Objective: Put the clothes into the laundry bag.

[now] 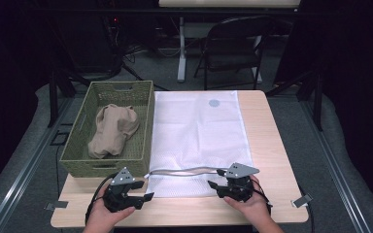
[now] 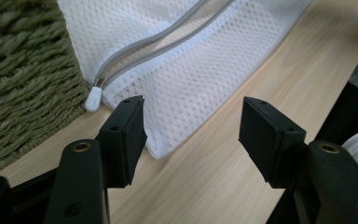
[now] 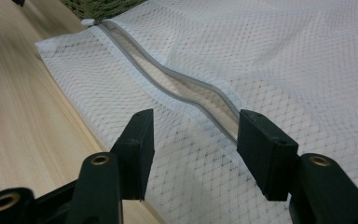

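A white mesh laundry bag (image 1: 196, 131) lies flat on the wooden table (image 1: 272, 145), its grey zipper (image 1: 184, 171) running along the near edge. My left gripper (image 1: 144, 190) is open at the bag's near left corner (image 2: 168, 93), with nothing between its jaws. The white zipper pull (image 2: 93, 99) rests beside the basket wall. My right gripper (image 1: 213, 178) is open too, and hovers over the mesh near the right end of the wavy zipper (image 3: 191, 88). A beige garment (image 1: 114, 130) lies in the green woven basket (image 1: 145, 126).
The basket (image 2: 23, 70) stands against the bag's left side. A bare strip of table (image 3: 28, 116) runs along the front edge. A folding chair (image 1: 233, 48) and a desk leg (image 1: 181, 48) stand beyond the table's far end.
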Tool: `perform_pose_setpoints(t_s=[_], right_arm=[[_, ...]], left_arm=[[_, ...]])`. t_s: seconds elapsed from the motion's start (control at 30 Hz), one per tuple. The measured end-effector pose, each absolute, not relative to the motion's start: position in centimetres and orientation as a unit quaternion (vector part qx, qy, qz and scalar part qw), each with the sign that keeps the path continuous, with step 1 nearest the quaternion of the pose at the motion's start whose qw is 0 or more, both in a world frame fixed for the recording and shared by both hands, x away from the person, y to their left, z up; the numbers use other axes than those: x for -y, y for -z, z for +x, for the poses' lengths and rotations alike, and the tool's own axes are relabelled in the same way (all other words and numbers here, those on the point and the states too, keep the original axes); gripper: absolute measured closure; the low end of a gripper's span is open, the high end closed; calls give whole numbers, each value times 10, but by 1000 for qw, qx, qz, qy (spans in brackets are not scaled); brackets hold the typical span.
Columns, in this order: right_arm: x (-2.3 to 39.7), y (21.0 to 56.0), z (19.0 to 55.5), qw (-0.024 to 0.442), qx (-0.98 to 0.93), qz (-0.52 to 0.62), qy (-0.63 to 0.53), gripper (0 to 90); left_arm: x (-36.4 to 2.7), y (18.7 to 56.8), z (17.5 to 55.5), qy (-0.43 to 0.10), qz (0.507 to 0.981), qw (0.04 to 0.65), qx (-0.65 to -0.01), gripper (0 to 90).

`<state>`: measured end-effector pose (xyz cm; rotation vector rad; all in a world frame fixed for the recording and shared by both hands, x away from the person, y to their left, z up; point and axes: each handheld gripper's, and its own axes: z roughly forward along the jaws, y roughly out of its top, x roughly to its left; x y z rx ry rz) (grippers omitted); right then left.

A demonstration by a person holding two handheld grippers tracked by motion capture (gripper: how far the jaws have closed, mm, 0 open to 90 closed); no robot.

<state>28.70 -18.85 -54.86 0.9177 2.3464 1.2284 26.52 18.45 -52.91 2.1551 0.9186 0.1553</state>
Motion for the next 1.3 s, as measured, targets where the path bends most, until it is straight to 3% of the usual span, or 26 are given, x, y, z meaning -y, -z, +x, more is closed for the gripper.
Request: perform_pose_setpoints(t_s=[0.27,0.6,0.97,1.3], right_arm=[[188,550,286,166,-828,323,-428,451],[187,550,286,175,-831,314,-424,436],[187,550,285,177,-831,314,-424,436],[187,551,286,173,-832,317,-421,428]], left_arm=[[-187,495,267,-69,846,376,-371,331],[-206,465,294,-50,827,378,-413,312],[-227,441,332,-86,815,359,-448,312],[-224,419,354,-122,823,321,-452,312]])
